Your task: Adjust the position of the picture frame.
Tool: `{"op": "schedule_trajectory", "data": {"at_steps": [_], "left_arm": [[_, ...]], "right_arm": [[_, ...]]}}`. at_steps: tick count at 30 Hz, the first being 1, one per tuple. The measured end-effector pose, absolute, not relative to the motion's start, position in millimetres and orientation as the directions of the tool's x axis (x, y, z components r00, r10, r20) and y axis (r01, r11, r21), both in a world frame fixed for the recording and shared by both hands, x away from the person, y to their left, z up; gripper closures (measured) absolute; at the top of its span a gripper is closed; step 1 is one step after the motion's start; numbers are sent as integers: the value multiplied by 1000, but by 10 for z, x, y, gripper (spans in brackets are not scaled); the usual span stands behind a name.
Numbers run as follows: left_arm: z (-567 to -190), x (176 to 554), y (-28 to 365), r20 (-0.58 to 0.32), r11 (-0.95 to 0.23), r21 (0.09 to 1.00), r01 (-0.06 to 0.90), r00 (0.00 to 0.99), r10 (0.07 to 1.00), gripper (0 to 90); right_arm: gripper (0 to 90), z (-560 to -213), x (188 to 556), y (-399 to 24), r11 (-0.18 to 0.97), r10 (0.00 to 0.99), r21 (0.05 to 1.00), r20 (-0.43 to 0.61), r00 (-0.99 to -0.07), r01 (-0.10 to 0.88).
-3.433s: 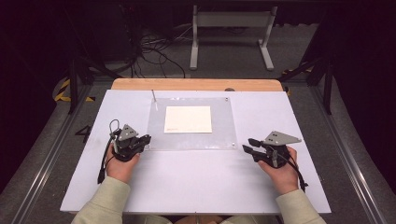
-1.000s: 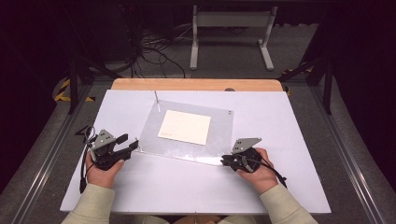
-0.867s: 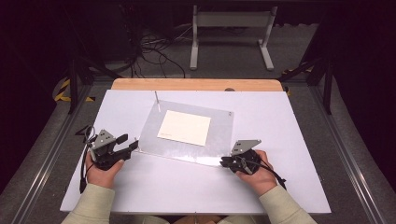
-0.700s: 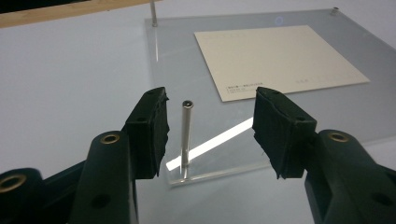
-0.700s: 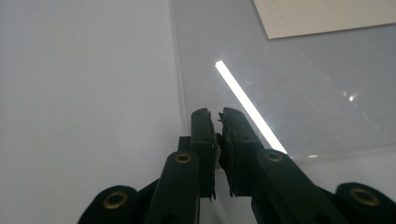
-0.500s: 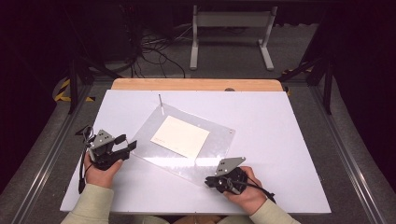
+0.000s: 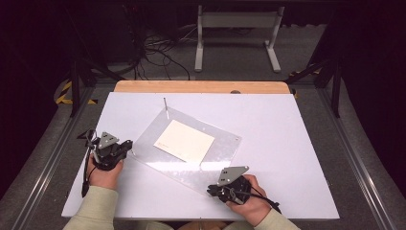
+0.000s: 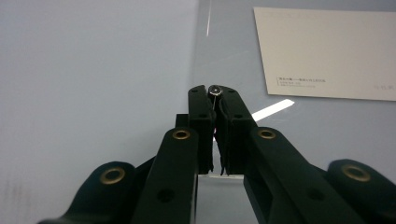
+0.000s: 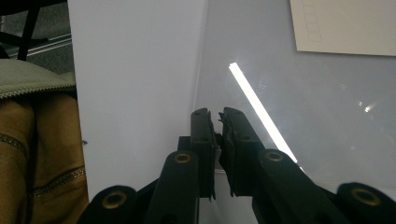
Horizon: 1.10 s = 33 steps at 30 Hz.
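While the clear rectangular acrylic sheet (image 7: 191, 151) lay skewed across the middle of the white desk (image 7: 287, 143), its near-left corner was seized by the left hand-held gripper (image 7: 128, 146), whose jaws had just been closing and were seen in the left gripper view pressed together on the sheet's edge (image 8: 215, 100). The right hand-held gripper (image 7: 212, 190), at about five o'clock from the sheet's centre, was likewise clamped on the near-right edge (image 9: 218, 126). Compared with a second earlier, the sheet had been swung by the right hand, its near-right corner drawn toward the person, and the cream rectangular card (image 7: 184, 141) under or within it had turned along with it. With both corners now pinched, the sheet was judged ready to be lifted or carried by two hands.

At twelve o'clock from the sheet a thin upright metal pin (image 7: 165, 106) stood just beside its far corner, and it could be caught on a lift or a turn. A wooden board edge (image 7: 201, 86) ran along the desk's far side, well apart.
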<state>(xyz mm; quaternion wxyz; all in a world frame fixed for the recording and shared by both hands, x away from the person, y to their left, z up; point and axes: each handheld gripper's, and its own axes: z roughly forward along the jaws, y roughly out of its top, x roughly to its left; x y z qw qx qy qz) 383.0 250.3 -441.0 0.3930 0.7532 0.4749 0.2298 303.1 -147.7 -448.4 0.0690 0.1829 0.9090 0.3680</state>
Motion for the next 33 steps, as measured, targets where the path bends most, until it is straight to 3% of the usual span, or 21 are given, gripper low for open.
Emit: {"op": "schedule_trajectory", "data": {"at_steps": [10, 18, 21, 25, 33], "left_arm": [[-4107, 4267, 2056, 67, -304, 828, 472, 455, 888, 850], [-4286, 4678, 1714, 49, -304, 822, 481, 471, 881, 850], [-4395, 4768, 1740, -38, -246, 816, 523, 473, 880, 839], [-4324, 4603, 1822, -32, -209, 852, 479, 447, 894, 709], [-4273, 4109, 1935, -57, -238, 862, 448, 553, 831, 663]], "right_arm": [[825, -4489, 3012, -1459, 664, 380, 696, 0, -925, 273], [826, -4502, 3003, -1476, 654, 382, 706, 2, -924, 272], [823, -4506, 3011, -1478, 649, 382, 710, 6, -924, 273], [738, -4489, 3026, -1502, 628, 377, 725, 35, -926, 283], [754, -4124, 3277, -2090, 497, 541, 797, 26, -841, 344]]}}
